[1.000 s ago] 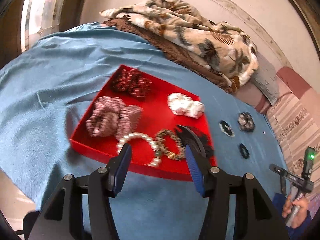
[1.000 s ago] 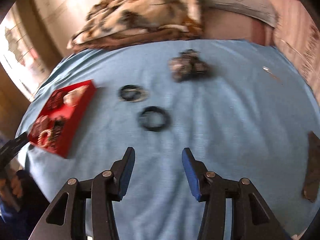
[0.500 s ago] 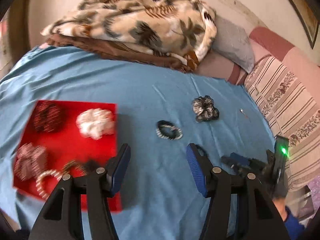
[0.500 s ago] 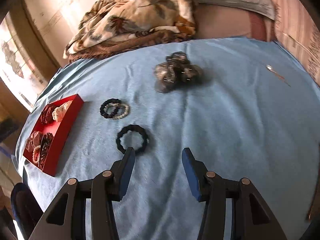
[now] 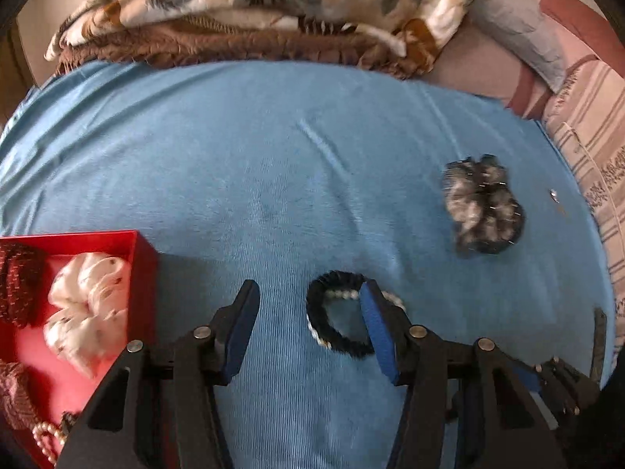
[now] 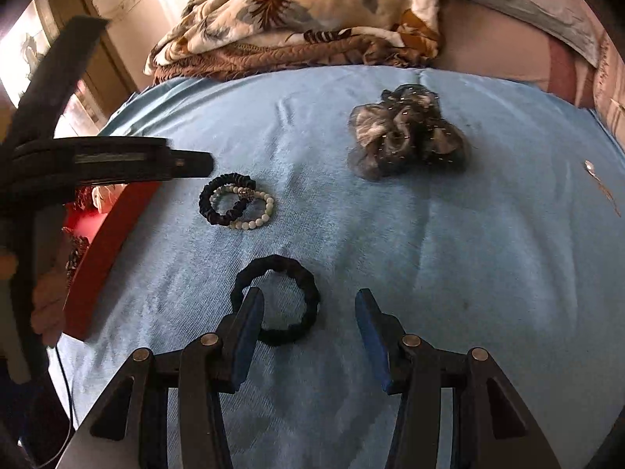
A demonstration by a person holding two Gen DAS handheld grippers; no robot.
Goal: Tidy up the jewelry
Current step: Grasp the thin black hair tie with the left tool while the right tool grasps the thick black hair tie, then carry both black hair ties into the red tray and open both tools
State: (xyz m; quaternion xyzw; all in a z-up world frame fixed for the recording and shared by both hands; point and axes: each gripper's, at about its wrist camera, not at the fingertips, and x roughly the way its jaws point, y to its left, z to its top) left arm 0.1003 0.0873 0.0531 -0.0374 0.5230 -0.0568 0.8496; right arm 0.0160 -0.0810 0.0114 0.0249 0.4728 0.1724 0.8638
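Both grippers have swung off the red tray toward the loose pieces. From the left wrist, the left gripper (image 5: 308,312) hangs wide open over the blue bedsheet (image 5: 273,164), its right finger overlapping the dark braided band paired with a white bead bracelet (image 5: 332,320); closing here may snag only one ring. The red tray (image 5: 144,258) sits beside it. From the right wrist, the right gripper (image 6: 308,320), also wide, straddles a black fabric hair ring (image 6: 275,299); soft cloth could bunch into the pinch. A quilt lies behind.

Matt blue cloth sheet (image 6: 468,273); glossy pearl bracelet (image 6: 254,211).
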